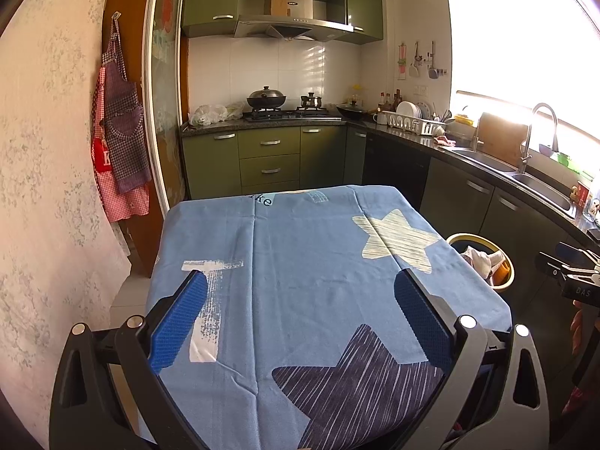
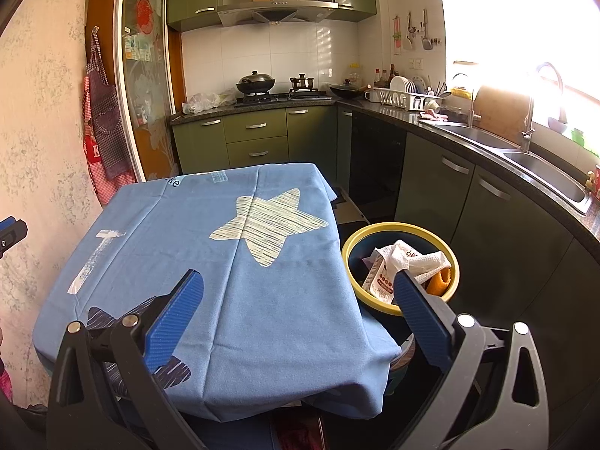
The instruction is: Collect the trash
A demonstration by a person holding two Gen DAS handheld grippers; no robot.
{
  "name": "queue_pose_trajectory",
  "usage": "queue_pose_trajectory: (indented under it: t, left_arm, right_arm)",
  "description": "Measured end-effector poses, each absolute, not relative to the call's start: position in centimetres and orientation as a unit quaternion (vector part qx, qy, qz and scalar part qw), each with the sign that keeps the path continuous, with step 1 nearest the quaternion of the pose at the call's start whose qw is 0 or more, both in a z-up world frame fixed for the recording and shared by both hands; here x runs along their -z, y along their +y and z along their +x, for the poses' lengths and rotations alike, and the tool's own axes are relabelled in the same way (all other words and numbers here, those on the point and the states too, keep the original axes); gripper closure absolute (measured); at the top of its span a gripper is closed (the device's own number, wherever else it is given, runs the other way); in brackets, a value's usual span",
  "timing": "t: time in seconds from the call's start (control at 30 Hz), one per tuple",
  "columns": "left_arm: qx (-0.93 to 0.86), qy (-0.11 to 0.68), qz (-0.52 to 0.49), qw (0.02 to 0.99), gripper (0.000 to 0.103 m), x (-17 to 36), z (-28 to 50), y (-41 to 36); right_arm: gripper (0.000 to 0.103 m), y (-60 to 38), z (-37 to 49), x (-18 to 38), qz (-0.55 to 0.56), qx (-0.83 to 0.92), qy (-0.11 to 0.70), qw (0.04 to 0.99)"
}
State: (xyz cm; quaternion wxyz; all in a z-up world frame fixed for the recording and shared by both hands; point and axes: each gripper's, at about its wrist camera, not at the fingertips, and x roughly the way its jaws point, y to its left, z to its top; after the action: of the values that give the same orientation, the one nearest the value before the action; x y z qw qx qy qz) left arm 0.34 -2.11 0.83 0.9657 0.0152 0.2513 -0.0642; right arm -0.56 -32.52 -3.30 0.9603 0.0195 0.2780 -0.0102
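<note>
Beside the right edge of the table point(image 2: 112, 225) stands a round bin point(image 2: 453, 262) with a yellow rim. It sits on the floor, down low and close, likely so that trash can drop straight into it from the table top. Inside it lies the trash point(image 2: 408, 260): a crumpled white paper towel, a printed wrapper and something orange. It is piled up near the rim, so the bin looks fairly full.

A blue cloth point(image 2: 285, 300) with star shapes covers the whole table and hangs over its edges. No trash shows anywhere on the cloth in either view. From that, the collecting looks done, or nearly so.

The right gripper point(image 2: 300, 292) hangs over the table's near right corner, close to the bin. Its two blue fingers point(image 2: 176, 318) are spread wide apart and nothing is between them. That fits a gripper that has nothing left to carry. One finger lines up with the bin's near rim in the right wrist view, but whether it touches cannot be told.

The left gripper point(image 1: 300, 303) hovers over the near edge of the table, above the dark star. Its fingers point(image 1: 180, 322) are wide apart too, and they hold nothing. It points down the middle of the cloth, a good spot for looking over the whole top.

At the far right of the left wrist view, part of the right gripper's body and a bit of the person's hand point(image 1: 579, 328) show.

If more trash turns up, the bin's high pile could let something slide off.
</note>
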Motion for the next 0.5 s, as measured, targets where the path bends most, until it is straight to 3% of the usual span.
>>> queue_pose_trajectory:
  t: [0.5]
  left_arm:
    - [0.065, 0.251, 0.017, 0.966, 0.005, -0.83, 0.31, -2.11]
  right_arm:
    - [0.007, -32.41, -0.5, 3.36, 0.021, 0.01, 0.278, 0.96]
